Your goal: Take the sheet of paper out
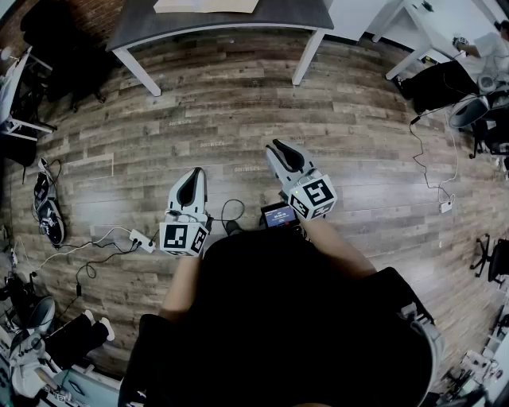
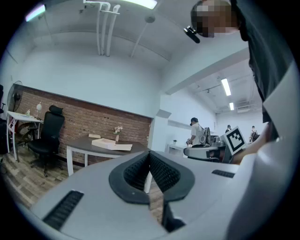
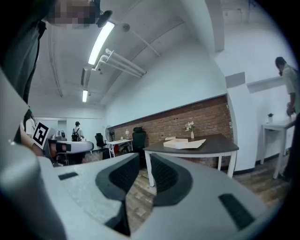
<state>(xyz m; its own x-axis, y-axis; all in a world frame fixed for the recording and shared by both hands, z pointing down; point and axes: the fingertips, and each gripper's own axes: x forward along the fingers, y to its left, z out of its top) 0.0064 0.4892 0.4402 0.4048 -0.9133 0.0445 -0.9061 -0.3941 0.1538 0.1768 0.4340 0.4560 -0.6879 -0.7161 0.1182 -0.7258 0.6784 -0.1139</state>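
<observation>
- Left gripper (image 1: 193,175): pale grey plastic shell, with black ribbed pads (image 2: 166,171) lining its two jaws.
- Right gripper (image 1: 280,149): same grey shell and black lining.
- White marker cube (image 1: 184,236) with black squares, one on each gripper.
- Black short-sleeved top (image 1: 302,318).

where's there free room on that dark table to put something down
The dark table is bare at both ends, left and right of the flat box, and along its near edge. It is crowded behind the box, by the flower vase.
</observation>
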